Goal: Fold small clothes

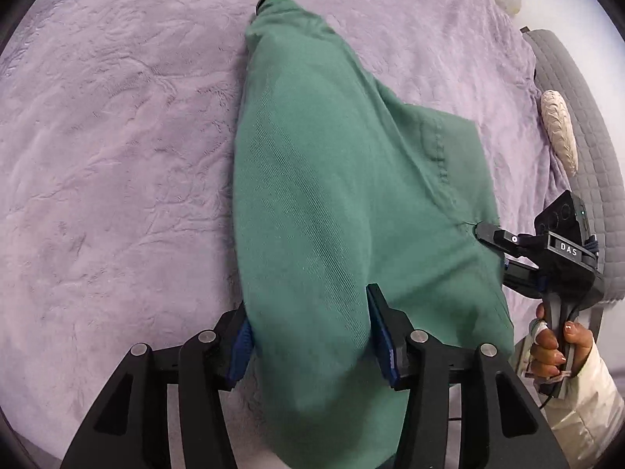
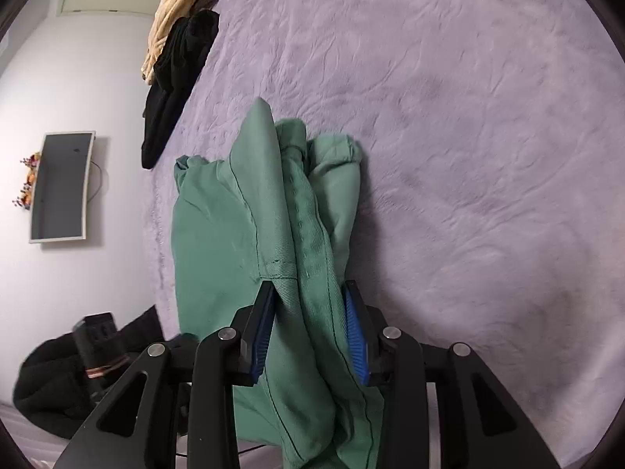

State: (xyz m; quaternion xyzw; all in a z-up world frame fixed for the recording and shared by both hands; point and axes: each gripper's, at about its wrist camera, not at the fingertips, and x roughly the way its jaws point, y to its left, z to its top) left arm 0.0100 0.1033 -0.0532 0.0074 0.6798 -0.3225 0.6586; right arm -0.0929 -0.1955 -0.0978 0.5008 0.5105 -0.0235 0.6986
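A green garment (image 1: 332, 195) hangs lifted over the lilac blanket (image 1: 117, 136), its far end trailing on the bed. My left gripper (image 1: 308, 312) is shut on a thick fold of the green garment between its blue pads. My right gripper (image 2: 310, 305) is shut on a bunched edge of the same garment (image 2: 300, 215). In the left wrist view the right gripper (image 1: 492, 246) shows at the garment's right edge, held by a hand (image 1: 550, 348). The near end of the cloth is hidden under both grippers.
A pile of black and cream clothes (image 2: 175, 51) lies at the bed's far left edge. A cream pillow (image 1: 560, 133) and a grey quilted bed edge (image 1: 578, 117) are on the right. A wall monitor (image 2: 62, 187) and dark items on the floor (image 2: 78, 371) lie beyond the bed.
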